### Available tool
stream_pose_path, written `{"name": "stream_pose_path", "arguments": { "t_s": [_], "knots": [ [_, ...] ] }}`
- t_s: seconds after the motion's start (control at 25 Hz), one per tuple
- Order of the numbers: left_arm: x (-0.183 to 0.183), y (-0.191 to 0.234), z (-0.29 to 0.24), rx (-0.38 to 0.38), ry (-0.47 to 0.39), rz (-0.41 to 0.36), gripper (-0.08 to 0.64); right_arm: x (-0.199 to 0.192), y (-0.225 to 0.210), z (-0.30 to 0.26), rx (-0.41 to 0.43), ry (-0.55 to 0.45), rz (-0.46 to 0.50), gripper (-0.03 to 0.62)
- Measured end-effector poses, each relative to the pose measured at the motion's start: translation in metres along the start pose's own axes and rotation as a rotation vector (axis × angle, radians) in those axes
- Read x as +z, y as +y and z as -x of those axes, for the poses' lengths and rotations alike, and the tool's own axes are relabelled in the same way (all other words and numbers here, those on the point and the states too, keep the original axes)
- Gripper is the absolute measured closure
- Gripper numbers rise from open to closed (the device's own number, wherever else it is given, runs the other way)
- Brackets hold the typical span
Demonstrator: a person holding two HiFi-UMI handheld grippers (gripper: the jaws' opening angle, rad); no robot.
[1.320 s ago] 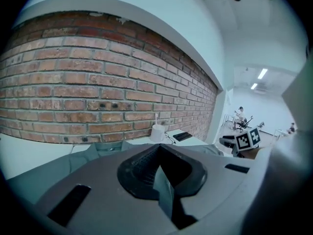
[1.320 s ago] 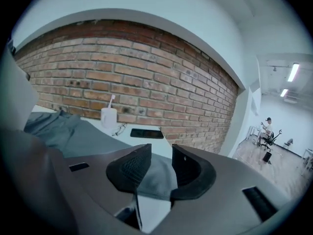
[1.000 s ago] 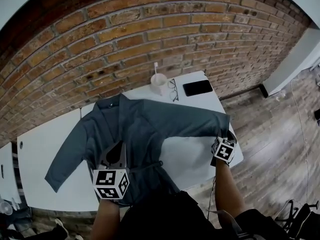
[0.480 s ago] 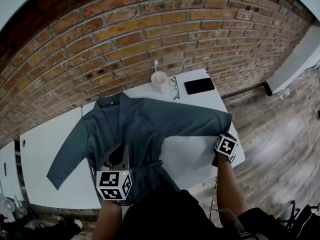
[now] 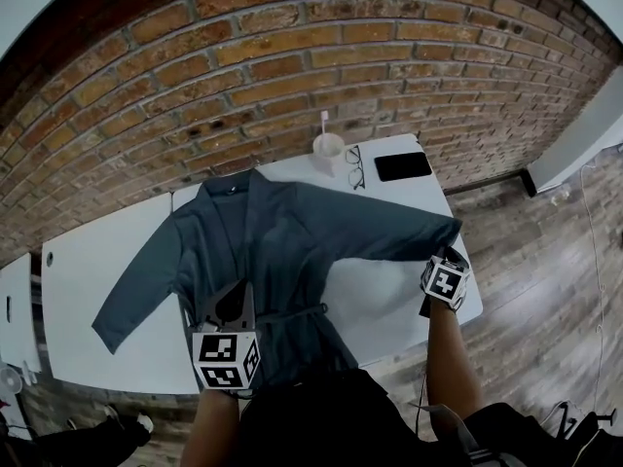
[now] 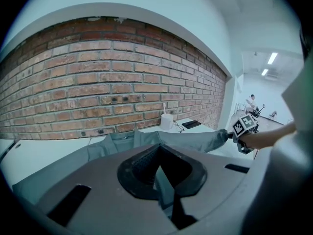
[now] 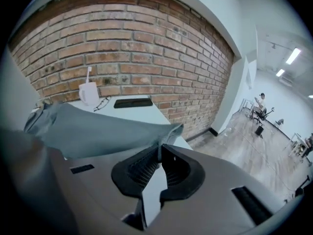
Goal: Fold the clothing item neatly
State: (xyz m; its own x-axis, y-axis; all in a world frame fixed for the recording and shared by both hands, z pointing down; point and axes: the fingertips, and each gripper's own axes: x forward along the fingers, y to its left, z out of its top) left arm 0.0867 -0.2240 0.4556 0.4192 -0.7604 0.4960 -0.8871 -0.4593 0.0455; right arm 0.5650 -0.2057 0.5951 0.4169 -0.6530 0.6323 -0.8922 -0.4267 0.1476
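Grey cuff [image 7: 168, 130] meets right hand-held gripper's [image 7: 159, 153] closing jaws, hidden in head view.

- Robe [image 5: 263, 251]: plain slate blue-grey.
- Table [image 5: 389, 290]: white.
- Wall [image 5: 292, 66]: red-brown brick, pale mortar lines.
- Far cup [image 5: 328, 149]: white.
- Phone [image 5: 402, 166]: black.
- Floor [image 5: 545, 290]: grey-brown wood planks.

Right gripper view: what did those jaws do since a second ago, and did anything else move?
The right gripper had its jaws wider apart a second ago; now they are closing on the sleeve cuff, taking hold of it. The left gripper stays shut at the front of the garment. The garment, mug, glasses and phone lie as before.
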Motion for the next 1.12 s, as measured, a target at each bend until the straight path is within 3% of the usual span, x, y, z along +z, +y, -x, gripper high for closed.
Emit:
{"name": "stream_pose_path", "arguments": {
  "t_s": [0.28, 0.6, 0.88, 1.12],
  "knots": [
    [-0.014, 0.028, 0.021, 0.020, -0.012, 0.044, 0.561, 0.085, 0.111, 0.061, 0.190, -0.274, 0.215, 0.565],
    [-0.024, 0.088, 0.056, 0.088, -0.047, 0.104, 0.561, 0.135, 0.273, 0.126, 0.382, -0.437, 0.374, 0.565],
    [-0.049, 0.151, 0.085, 0.172, -0.043, 0.213, 0.561, 0.107, 0.434, 0.172, 0.589, -0.456, 0.574, 0.565],
    [-0.071, 0.183, 0.104, 0.230, -0.043, 0.277, 0.561, 0.036, 0.536, 0.187, 0.735, -0.364, 0.794, 0.565]
  ]
}}
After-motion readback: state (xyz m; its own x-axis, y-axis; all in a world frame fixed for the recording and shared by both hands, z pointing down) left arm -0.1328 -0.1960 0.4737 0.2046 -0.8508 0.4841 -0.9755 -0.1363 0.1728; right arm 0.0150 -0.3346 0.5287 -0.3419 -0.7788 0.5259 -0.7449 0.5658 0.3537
